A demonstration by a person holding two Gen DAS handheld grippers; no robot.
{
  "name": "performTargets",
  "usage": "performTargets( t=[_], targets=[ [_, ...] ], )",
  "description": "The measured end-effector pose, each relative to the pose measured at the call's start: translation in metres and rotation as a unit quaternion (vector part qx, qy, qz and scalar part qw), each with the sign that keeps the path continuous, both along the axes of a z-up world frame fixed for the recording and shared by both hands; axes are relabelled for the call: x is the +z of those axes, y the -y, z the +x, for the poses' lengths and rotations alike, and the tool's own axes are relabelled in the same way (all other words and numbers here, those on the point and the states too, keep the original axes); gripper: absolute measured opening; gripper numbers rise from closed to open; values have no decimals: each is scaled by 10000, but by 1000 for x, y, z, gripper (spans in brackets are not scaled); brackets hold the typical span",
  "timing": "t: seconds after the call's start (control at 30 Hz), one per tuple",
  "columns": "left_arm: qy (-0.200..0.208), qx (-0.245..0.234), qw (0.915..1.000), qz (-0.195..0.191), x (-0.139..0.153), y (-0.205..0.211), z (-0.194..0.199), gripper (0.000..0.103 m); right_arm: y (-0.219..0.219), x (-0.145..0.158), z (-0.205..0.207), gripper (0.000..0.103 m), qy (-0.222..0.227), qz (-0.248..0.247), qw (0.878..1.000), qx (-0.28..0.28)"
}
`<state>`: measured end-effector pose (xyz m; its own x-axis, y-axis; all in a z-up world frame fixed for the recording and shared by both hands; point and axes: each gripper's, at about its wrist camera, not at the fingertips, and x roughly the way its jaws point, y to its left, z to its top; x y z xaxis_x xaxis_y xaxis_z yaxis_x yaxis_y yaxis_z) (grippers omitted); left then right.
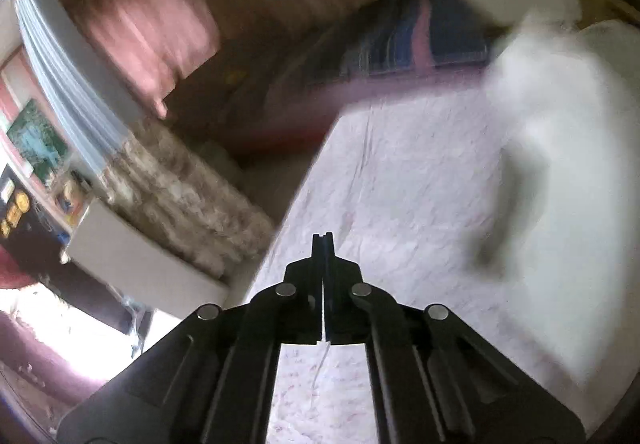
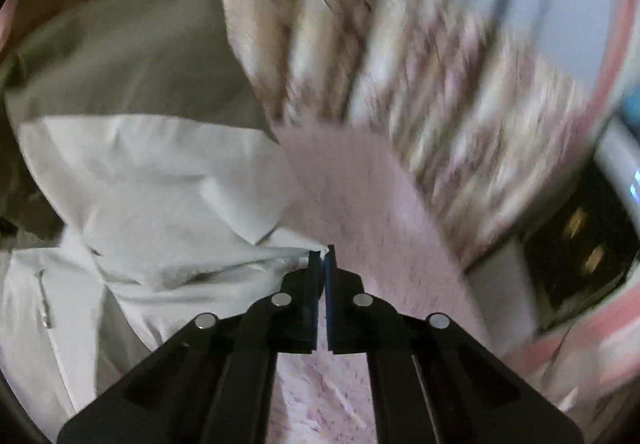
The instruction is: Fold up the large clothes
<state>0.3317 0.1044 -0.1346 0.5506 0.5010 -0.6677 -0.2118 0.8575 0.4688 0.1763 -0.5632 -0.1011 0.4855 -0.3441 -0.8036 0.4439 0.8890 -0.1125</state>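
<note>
- Left wrist view: left hand-held gripper clenched, with a thin white thread hanging below the fingers, above the pale pink patterned bedsheet; blurred white fabric garment lying at right.
- Right wrist view: right hand-held gripper pinching an edge of the white garment, spread over the bedsheet at left.

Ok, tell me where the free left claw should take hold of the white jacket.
Grip the free cloth edge of the white jacket, away from the corner the right claw pinches. Come low from the bed's open side; that flat, thin hem lies on the bedspread, though blurred in the left view.
</note>
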Motion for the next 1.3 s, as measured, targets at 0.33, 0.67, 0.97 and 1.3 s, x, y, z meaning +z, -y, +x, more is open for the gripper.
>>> performTargets(
  t=[0.33,0.67,0.97,1.3],
  targets=[
    [142,-406,9977,-530,23,7,-52,60,12,8,-29,54,-91,283,9995,-130],
    [476,-1556,9834,-797,59,94,-27,96,-54,64,-24,77,773,-286,9925,904],
    [-635,-1561,9801,-1052,5,119,51,18,-26,29,33,84,338,-173,9965,748],
    [204,-955,9909,-925,40,38,1,3,56,31,2,4,969,554,9927,-451]
  ],
)
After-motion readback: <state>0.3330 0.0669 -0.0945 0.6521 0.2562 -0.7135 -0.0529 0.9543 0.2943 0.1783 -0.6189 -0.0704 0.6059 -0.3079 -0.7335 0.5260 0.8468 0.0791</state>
